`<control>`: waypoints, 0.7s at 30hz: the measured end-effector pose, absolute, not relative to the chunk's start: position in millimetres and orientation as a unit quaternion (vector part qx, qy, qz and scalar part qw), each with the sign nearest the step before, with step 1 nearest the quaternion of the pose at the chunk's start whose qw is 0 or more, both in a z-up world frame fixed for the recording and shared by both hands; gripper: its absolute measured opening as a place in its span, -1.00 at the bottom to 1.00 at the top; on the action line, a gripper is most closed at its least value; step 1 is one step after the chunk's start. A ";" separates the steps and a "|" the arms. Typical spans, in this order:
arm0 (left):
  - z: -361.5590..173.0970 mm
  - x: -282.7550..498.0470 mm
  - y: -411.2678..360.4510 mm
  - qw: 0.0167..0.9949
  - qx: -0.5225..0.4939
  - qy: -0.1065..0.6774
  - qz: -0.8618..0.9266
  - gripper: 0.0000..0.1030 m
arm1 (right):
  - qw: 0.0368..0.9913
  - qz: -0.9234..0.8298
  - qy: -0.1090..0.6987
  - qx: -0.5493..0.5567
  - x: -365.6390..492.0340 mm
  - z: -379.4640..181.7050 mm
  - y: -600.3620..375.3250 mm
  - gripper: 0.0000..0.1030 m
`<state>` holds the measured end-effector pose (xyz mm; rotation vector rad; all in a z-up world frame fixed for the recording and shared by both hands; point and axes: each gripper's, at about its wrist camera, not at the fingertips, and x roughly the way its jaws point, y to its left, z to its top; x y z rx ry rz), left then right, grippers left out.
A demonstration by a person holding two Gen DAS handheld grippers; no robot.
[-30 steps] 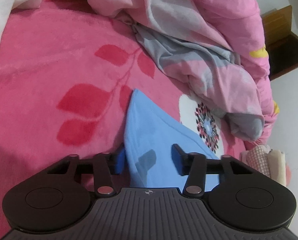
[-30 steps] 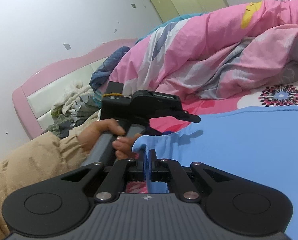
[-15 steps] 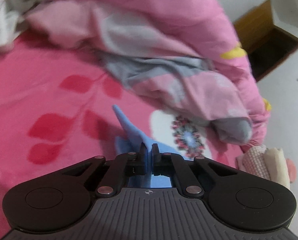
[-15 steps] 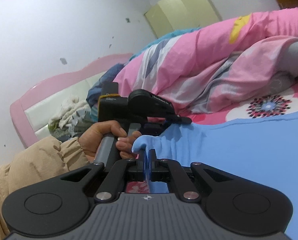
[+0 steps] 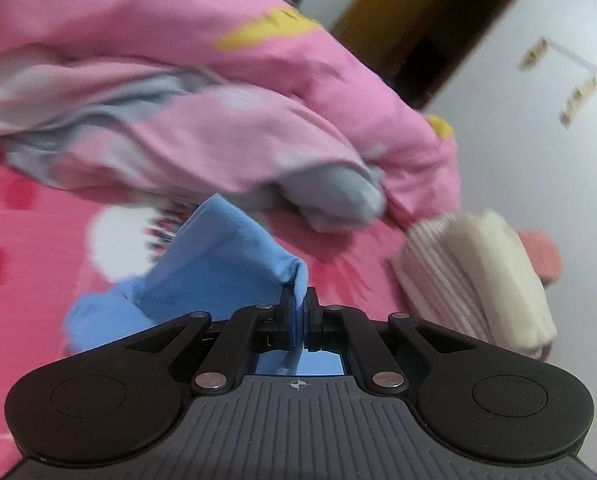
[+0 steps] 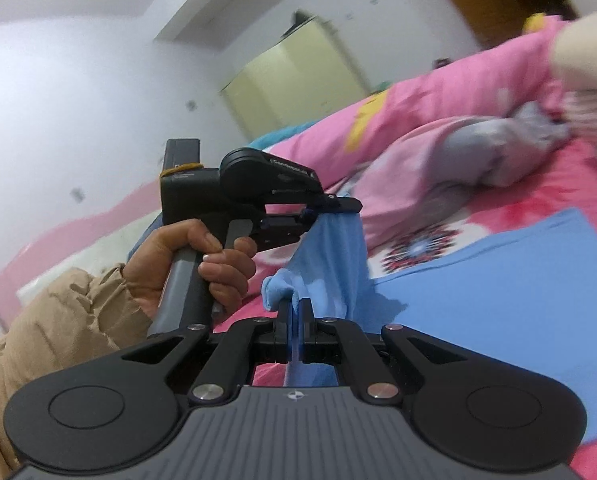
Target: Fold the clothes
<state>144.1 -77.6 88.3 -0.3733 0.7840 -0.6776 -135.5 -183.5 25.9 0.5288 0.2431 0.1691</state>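
Note:
A light blue garment (image 6: 498, 300) lies spread on the pink bed, its near edge lifted. My left gripper (image 5: 298, 300) is shut on a pinched corner of the blue garment (image 5: 226, 264), which hangs back from the jaws. In the right wrist view my right gripper (image 6: 296, 308) is shut on another fold of the same edge. The left gripper (image 6: 330, 208) shows there too, held in a hand (image 6: 202, 264), with blue cloth draping down from its tip above the bed.
A bunched pink and grey quilt (image 5: 202, 112) lies across the far side of the bed. A stack of folded pale clothes (image 5: 478, 280) sits at the bed's right edge. Behind are a pink headboard (image 6: 58, 248), a pale wardrobe (image 6: 294, 80) and white walls.
My left gripper closed on the blue garment's corner, then rose and swung right with it. My right gripper, shut on the cloth throughout, moved along too, and the edge now hangs between them.

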 end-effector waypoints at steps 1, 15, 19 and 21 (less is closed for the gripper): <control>89.1 140.0 -93.2 0.851 -0.165 0.374 -0.330 -0.97 | 0.954 0.074 0.114 0.267 -142.3 25.4 -192.6 -0.97; 23.6 101.2 -225.8 0.793 -0.029 0.475 -0.381 -0.62 | 0.913 -0.040 0.129 0.385 -208.9 -21.0 -290.4 -0.97; 31.9 92.1 -200.0 0.798 -0.055 0.467 -0.377 -0.23 | 0.882 -0.038 0.134 0.449 -215.6 -38.0 -312.0 -0.97; 45.1 85.4 -179.6 0.804 -0.066 0.453 -0.378 -0.20 | 0.876 -0.044 0.148 0.457 -213.9 -41.7 -316.4 -0.97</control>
